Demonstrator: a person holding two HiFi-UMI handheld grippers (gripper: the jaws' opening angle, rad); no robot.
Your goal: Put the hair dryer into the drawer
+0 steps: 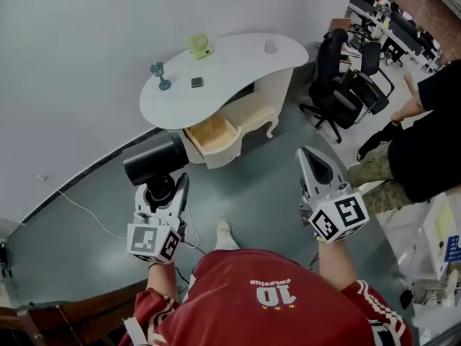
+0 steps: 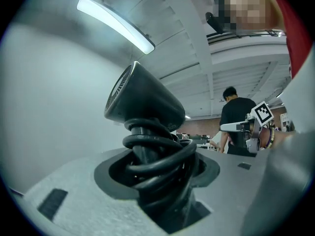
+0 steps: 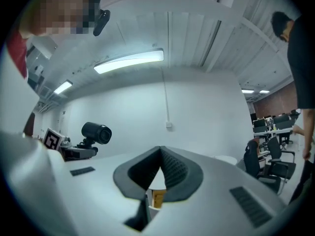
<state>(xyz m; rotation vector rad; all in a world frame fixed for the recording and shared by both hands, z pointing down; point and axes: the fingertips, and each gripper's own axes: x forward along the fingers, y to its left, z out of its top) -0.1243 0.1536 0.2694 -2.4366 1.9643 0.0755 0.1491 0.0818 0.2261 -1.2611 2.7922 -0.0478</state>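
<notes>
Hair dryer [image 1: 151, 161] is up in my left gripper [image 1: 163, 192], jaws clamped on the handle where the cord is wound round it. The barrel lies crosswise above the jaws. The open drawer [image 1: 222, 152] under the white desk [image 1: 230, 67] sits ahead and to the right of the dryer, well apart from it. My right gripper [image 1: 310, 157] is off to the drawer's right, jaws pinched together on nothing. Left is the nearer one, I'd say, so the carry goes forward and right, barrel coming in over the drawer's front edge.
</notes>
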